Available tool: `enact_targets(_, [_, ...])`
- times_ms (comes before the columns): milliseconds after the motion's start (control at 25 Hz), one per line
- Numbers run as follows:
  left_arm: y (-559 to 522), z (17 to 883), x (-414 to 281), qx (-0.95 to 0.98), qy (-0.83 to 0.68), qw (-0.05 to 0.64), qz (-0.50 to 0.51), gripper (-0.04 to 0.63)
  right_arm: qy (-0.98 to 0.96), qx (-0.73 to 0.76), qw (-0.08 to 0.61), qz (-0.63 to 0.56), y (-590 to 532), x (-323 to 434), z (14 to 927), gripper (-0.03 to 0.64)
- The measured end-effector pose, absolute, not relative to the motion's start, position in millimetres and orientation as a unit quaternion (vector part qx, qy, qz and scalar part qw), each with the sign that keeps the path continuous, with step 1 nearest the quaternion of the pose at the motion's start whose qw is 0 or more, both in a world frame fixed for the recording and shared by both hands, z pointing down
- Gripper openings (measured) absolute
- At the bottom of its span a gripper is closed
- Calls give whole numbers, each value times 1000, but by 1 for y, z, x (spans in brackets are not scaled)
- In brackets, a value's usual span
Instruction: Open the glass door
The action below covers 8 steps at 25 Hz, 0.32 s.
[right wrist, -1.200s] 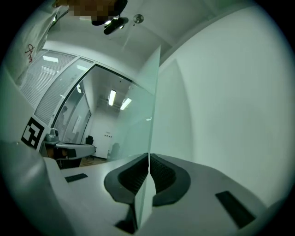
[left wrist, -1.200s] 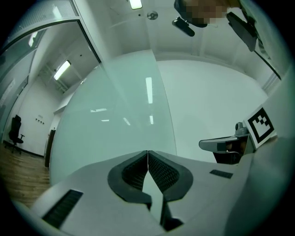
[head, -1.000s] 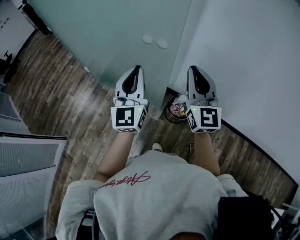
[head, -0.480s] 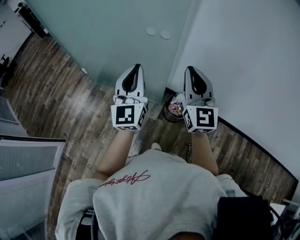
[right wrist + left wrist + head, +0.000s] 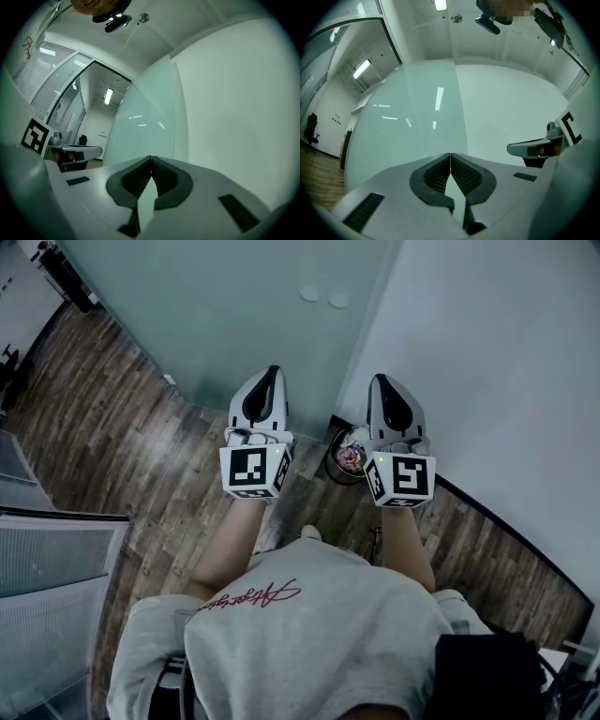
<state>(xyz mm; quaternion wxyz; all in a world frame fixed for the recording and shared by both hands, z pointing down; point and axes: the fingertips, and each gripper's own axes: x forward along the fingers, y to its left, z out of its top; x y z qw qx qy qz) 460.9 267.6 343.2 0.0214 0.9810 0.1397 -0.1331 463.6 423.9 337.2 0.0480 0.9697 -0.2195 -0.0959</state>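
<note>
The left gripper [image 5: 272, 373] and the right gripper [image 5: 385, 381] are both clenched on nothing, each with its jaws pressed together. The frosted glass door [image 5: 234, 315] stands just ahead of both, and its edge meets the white wall [image 5: 487, 352] in front of the right gripper. Two round fittings [image 5: 309, 293] sit on the glass beyond the tips. Such closed jaws probably suit pushing the pane. I cannot tell whether it is ajar.
</note>
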Motion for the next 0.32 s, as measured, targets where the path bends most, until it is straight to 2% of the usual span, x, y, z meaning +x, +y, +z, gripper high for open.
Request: enact_targets(320, [268, 344, 461, 981, 139, 22, -133, 17, -213, 971, 50, -96, 426, 464, 337, 17])
